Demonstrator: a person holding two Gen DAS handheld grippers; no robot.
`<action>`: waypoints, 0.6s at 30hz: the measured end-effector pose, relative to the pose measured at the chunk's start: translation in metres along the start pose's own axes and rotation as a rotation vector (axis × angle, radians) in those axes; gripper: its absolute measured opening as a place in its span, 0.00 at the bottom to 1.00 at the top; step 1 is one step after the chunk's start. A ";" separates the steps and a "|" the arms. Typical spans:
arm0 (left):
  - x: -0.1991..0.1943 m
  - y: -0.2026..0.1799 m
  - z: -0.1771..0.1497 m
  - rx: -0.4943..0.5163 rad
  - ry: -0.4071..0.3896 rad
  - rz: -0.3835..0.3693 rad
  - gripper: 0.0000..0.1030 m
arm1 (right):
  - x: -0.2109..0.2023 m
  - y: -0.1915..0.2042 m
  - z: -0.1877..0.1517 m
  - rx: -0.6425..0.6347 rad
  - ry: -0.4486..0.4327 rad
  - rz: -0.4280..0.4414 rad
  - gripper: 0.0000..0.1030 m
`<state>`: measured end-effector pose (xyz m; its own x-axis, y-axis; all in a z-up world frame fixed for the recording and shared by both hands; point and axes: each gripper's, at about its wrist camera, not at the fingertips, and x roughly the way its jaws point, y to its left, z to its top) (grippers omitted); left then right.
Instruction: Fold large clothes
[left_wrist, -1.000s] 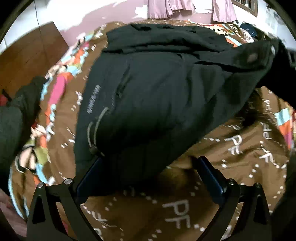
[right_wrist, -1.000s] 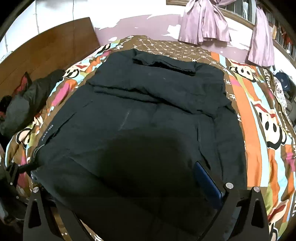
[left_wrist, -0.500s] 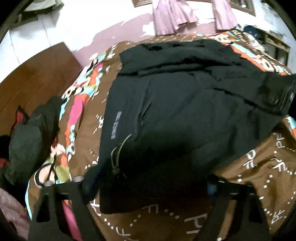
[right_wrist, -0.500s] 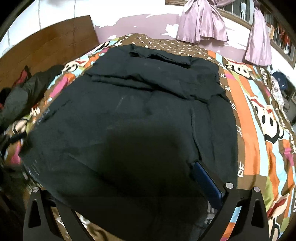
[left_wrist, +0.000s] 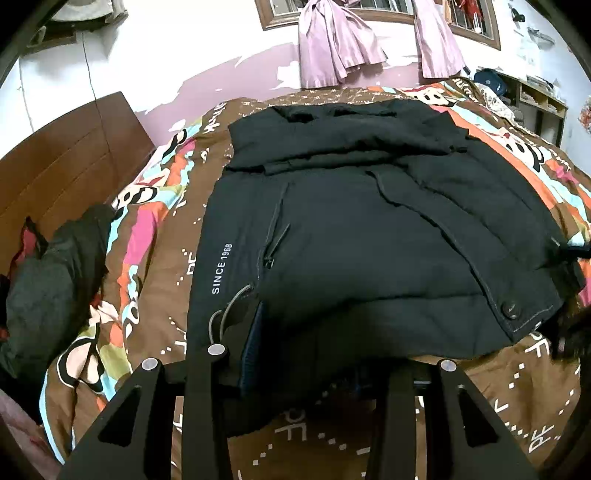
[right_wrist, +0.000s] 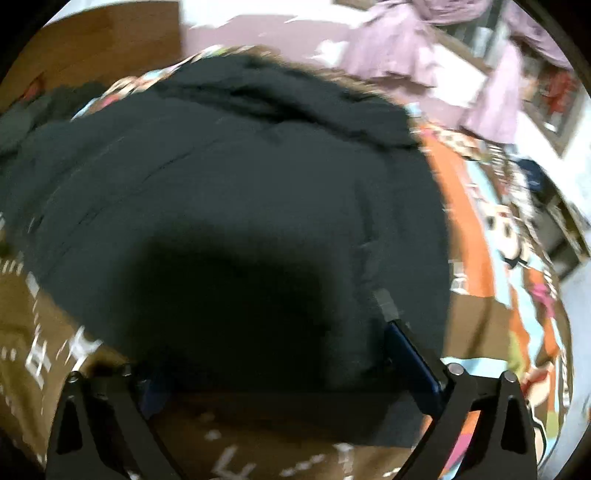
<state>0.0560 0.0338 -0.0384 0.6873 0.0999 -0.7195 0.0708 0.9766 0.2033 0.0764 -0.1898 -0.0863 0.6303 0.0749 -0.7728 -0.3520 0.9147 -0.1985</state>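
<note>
A large black jacket (left_wrist: 369, 229) lies spread on the bed, with white "SINCE 1968" lettering and a drawcord near its left hem. My left gripper (left_wrist: 306, 347) has its fingers around the near hem at the left corner, with cloth between the pads. In the blurred right wrist view the jacket (right_wrist: 229, 192) fills the middle. My right gripper (right_wrist: 266, 354) holds the near hem, its blue right finger (right_wrist: 410, 354) showing and the left finger under cloth.
The bed has a brown and multicoloured cartoon quilt (left_wrist: 147, 236). A dark heap of clothes (left_wrist: 48, 266) lies at the left by the wooden headboard (left_wrist: 62, 162). Pink curtains (left_wrist: 332, 48) hang on the far wall. Shelves (left_wrist: 535, 107) stand at far right.
The jacket's right side, raised a second ago, now lies flat on the bed. The left gripper's fingers have drawn closer together on the hem. The right gripper is moving, and its view is blurred.
</note>
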 end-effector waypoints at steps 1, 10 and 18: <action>0.000 -0.001 -0.001 0.004 0.003 0.000 0.34 | -0.002 -0.007 0.005 0.034 -0.012 0.017 0.64; 0.014 -0.008 -0.012 0.038 0.073 0.006 0.36 | -0.045 -0.028 0.070 0.140 -0.157 0.140 0.21; 0.016 -0.001 -0.015 0.021 0.075 0.024 0.23 | -0.073 -0.018 0.064 0.135 -0.258 0.115 0.10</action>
<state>0.0566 0.0377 -0.0601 0.6332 0.1377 -0.7617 0.0712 0.9695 0.2344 0.0803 -0.1862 0.0123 0.7526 0.2629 -0.6037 -0.3465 0.9378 -0.0235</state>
